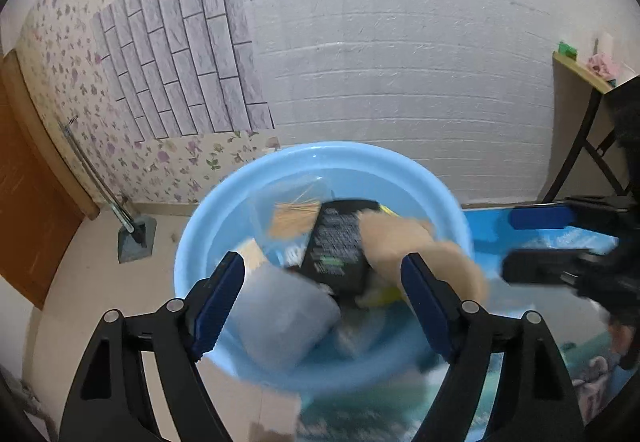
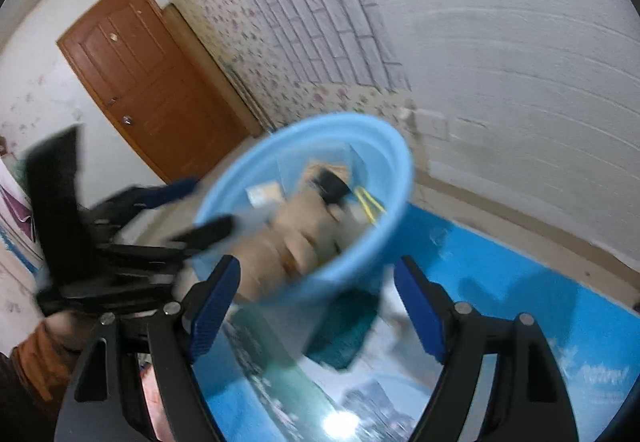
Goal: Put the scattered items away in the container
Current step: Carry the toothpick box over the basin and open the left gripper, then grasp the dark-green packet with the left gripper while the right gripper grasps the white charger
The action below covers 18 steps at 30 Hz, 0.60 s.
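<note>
My left gripper (image 1: 320, 290) hangs over the near rim of the light blue basin (image 1: 208, 226), its jaws wide apart and gripping nothing. My right gripper (image 2: 316, 298) stands equally wide and empty, low beside the basin on the blue printed table cover (image 2: 500, 270). Inside the basin lie a tan plush toy (image 1: 400, 238), a black packet (image 1: 340, 242), a clear bag of thin wooden sticks (image 1: 294, 220), a grey pouch (image 1: 280, 318) and something yellow (image 2: 370, 204), all blurred. A brown door (image 2: 140, 70) stands beyond.
</note>
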Available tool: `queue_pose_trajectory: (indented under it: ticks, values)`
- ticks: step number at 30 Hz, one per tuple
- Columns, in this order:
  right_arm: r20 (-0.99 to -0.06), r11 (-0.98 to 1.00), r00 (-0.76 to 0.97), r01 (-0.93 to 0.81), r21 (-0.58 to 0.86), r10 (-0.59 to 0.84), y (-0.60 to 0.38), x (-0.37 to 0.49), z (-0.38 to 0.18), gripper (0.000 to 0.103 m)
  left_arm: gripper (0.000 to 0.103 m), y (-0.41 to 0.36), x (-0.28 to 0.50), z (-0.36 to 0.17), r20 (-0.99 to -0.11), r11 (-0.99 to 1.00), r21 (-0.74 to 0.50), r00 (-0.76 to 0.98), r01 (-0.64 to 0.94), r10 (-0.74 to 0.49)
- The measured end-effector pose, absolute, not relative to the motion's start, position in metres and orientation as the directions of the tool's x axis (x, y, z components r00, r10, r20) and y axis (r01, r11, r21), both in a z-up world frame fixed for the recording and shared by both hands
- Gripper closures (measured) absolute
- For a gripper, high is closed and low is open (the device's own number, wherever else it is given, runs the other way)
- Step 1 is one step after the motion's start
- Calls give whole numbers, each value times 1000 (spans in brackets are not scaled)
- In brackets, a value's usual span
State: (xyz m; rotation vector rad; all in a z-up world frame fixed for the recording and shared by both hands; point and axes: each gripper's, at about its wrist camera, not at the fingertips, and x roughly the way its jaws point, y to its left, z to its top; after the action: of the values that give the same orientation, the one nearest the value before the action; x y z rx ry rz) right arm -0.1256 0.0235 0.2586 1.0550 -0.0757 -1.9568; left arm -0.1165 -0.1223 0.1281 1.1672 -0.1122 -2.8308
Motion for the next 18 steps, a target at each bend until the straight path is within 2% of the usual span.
queue_pose_trajectory:
  ticks: [1,3,5,9,12,18]
  values:
    - [-647,-615,-257,669,417,-718,29,-123,255,23,22,-118,-101,127,-701,-996,74,-707,57,-92]
    - [-654,-634,-286,669,387,-700,40,-118,252,23,11,-108,-72,116,-711,-995,35,-697,92,-90]
    - [-676,-653,-305,675,343,-671,47,-114,247,23,6,-98,-55,98,-731,-993,6,-676,120,-86]
    - [-722,-668,-295,681,300,-626,42,-116,229,23,6,-78,-58,34,-824,-985,-43,-564,168,-60]
    - [-736,-681,-310,680,272,-602,40,-120,222,23,6,-75,-70,10,-847,-972,-62,-527,228,-70]
    - [-731,-687,-323,676,266,-601,41,-127,220,24,7,-71,-92,-1,-857,-953,-71,-507,296,-94]
